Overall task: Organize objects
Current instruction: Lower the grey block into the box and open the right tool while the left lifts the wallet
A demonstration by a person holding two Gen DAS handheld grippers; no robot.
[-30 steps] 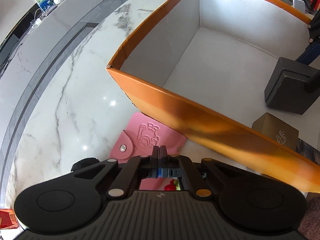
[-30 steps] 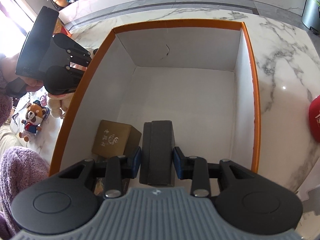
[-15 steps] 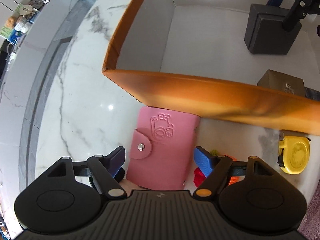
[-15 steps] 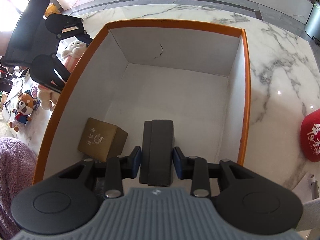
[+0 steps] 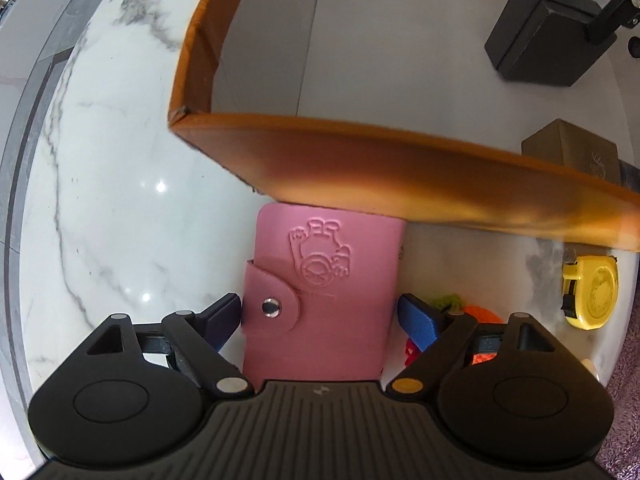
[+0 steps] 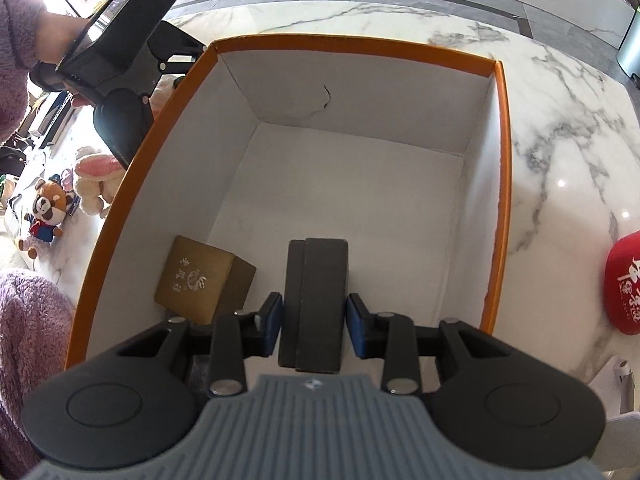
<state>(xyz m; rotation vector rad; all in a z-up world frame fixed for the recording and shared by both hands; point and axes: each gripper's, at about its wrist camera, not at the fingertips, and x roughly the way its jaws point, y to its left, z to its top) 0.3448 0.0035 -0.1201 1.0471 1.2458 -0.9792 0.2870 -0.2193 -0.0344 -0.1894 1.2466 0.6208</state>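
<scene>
Pink wallet (image 5: pixel 324 300) flat on bench (image 5: pixel 112 200), between fingers of left claw (image 5: pixel 320 314), long axis running straight ahead toward box (image 5: pixel 400 172); far end tucked against box's near wall. Left claw wide, pads just beside wallet's long edges, not yet gripping. Right claw (image 6: pixel 314 318) inside box, pads a hair off black case (image 6: pixel 314 304), apparently let go. Brown carton (image 6: pixel 200 284) just left of case. Yellow tape measure (image 5: pixel 592 292) and orange-green clutter right of wallet; box wall blocks forward travel, so lift first.
</scene>
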